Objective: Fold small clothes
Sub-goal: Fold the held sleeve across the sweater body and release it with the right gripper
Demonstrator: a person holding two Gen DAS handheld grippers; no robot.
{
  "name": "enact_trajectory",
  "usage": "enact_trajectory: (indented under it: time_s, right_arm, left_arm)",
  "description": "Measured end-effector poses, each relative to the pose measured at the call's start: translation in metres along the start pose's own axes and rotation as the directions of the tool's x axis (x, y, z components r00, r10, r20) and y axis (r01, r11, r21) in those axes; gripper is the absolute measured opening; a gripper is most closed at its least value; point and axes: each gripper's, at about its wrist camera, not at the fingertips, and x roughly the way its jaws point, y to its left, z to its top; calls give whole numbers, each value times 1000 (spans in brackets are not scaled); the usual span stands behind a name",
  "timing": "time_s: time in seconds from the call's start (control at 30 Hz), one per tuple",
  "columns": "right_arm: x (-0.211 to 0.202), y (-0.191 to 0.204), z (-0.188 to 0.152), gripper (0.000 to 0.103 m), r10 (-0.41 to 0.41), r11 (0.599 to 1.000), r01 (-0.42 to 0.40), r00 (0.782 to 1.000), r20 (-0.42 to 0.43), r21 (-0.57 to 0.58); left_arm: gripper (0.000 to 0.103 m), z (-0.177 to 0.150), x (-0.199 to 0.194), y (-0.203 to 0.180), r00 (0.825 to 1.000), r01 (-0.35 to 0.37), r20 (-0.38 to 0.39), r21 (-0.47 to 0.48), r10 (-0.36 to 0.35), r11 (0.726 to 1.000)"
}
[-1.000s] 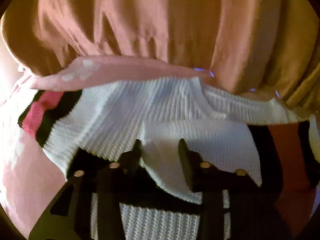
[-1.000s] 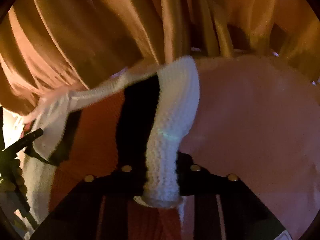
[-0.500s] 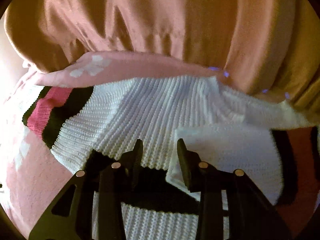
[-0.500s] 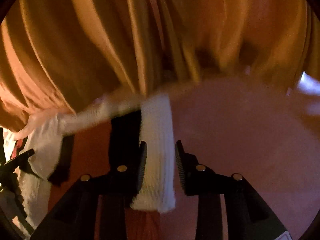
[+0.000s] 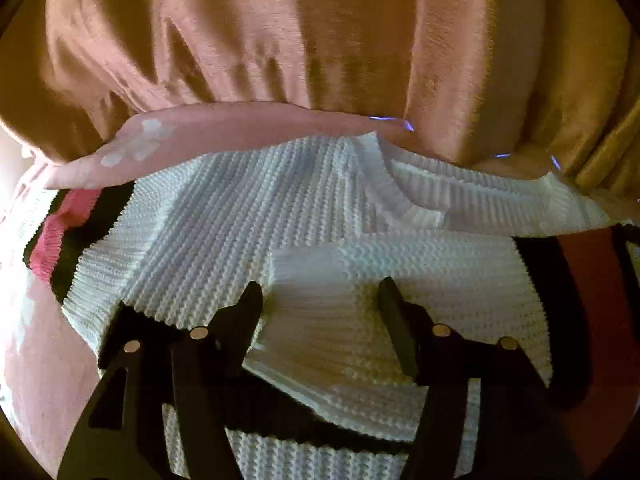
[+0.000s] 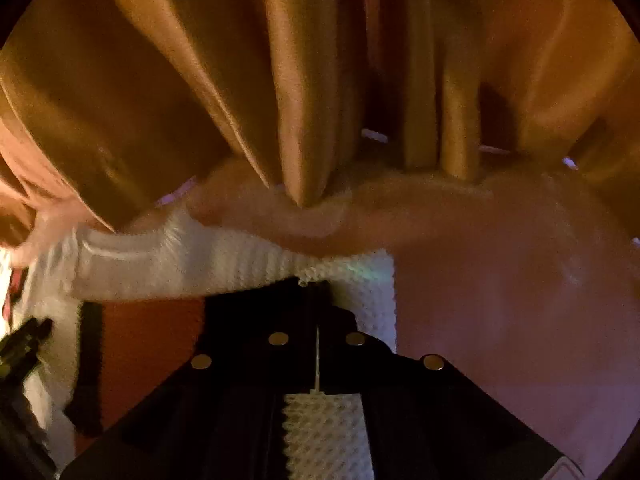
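A small white knit sweater with black and red stripes lies on a pink cover. A folded white part lies on top of its middle. My left gripper is open just above that folded part, its fingers apart and empty. In the right wrist view the sweater stretches left, and its white edge band runs between the closed jaws. My right gripper is shut on that edge. The other gripper shows at the left edge.
An orange-brown curtain hangs close behind the far edge of the pink cover. It also fills the top of the right wrist view. Bare pink cover lies to the right of the sweater.
My left gripper let go of the white fold and opened wide. My right gripper opened around the white edge band, then closed on it lower down near the cover.
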Motion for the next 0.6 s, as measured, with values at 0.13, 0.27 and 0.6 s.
enact_trajectory:
  time_s: [0.13, 0.27, 0.6]
  right_arm:
    - [-4, 6, -35, 2, -25, 998, 23, 999, -38, -50]
    - [-26, 4, -51, 2, -37, 999, 37, 999, -20, -21]
    - [-70, -3, -99, 4, -97, 995, 97, 995, -24, 5]
  left_arm:
    - [60, -1, -1, 8, 1000, 12, -1, -20, -12, 1000]
    - [60, -4, -11, 12, 1000, 3, 6, -7, -3, 1000]
    - [60, -6, -62, 40, 997, -20, 77, 9, 19, 1000]
